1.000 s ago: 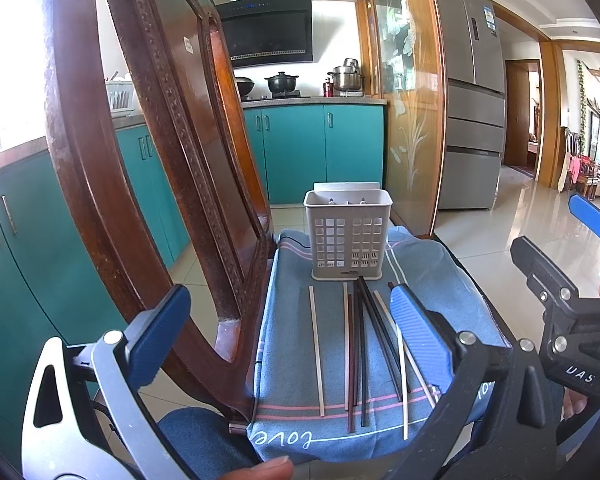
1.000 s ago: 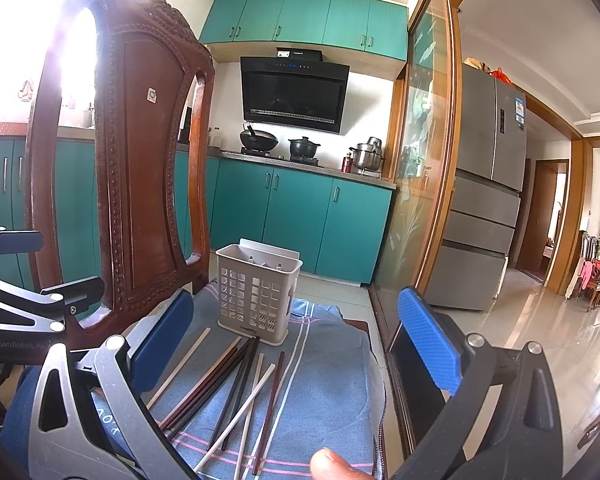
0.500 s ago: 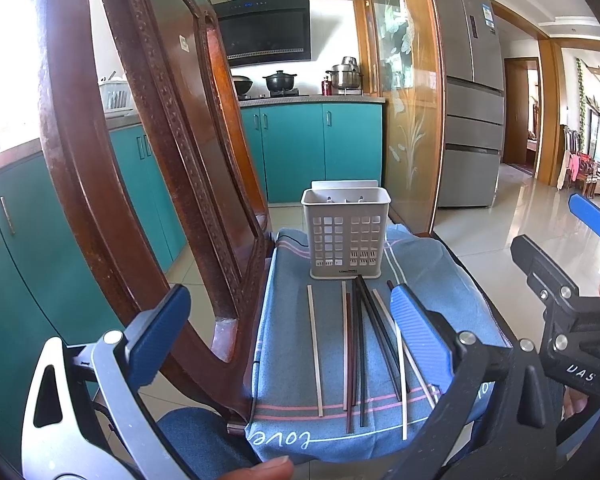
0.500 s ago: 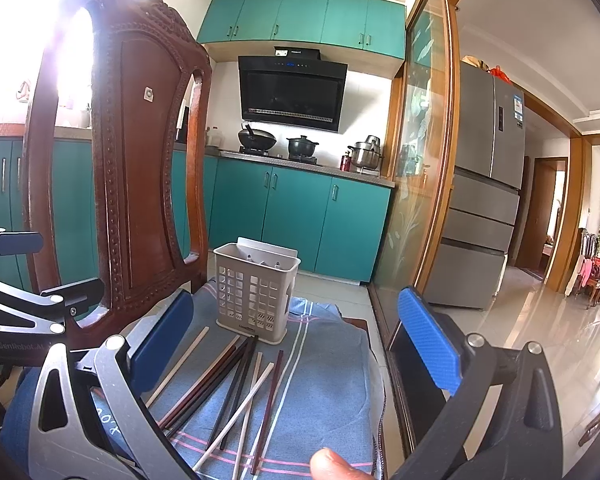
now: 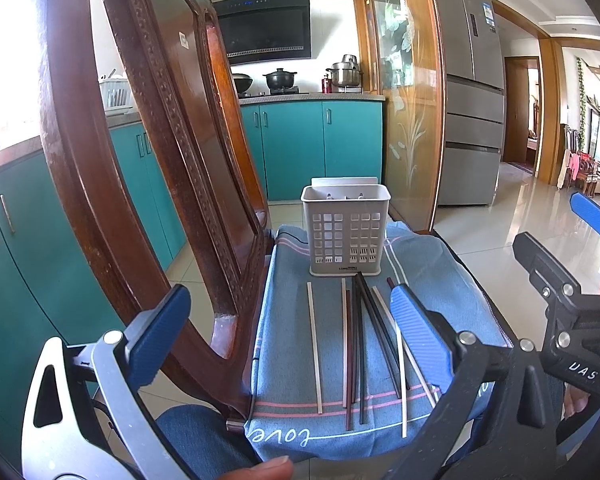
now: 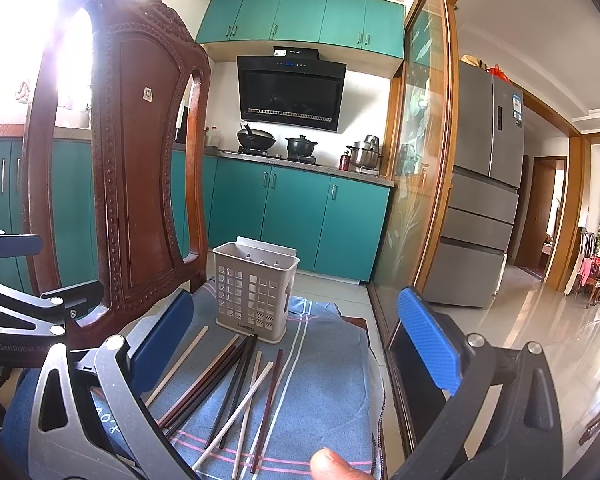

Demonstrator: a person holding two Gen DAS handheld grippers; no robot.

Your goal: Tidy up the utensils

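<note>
Closest to the cameras, both tools are spread wide with nothing between the pads: the left gripper (image 5: 288,336) hangs over the near edge of the blue cloth (image 5: 292,320), and the right gripper (image 6: 296,344) does the same from a bit further right. A fingertip (image 5: 266,469) pokes in at the bottom of the left view, the rest of the hand cut off, and the right view likewise only catches a thumb tip (image 6: 332,465). The left gripper's right pad (image 5: 416,332) covers part of the chopsticks (image 5: 356,344), which lie loose on the cloth just in front of the utensil basket (image 5: 346,236), roughly side by side in the left view and more fanned and crossed in the right one, pale and dark ones mixed. Hard to count them exactly where they overlap. The basket stands upright at the far end of the cloth; its inside is mostly hidden by the slotted wall. Left of the basket rises the carved wooden chair back (image 6: 140,168). Behind the basket are teal cabinets (image 6: 324,224), with pots (image 6: 302,146) on the counter above them.
</note>
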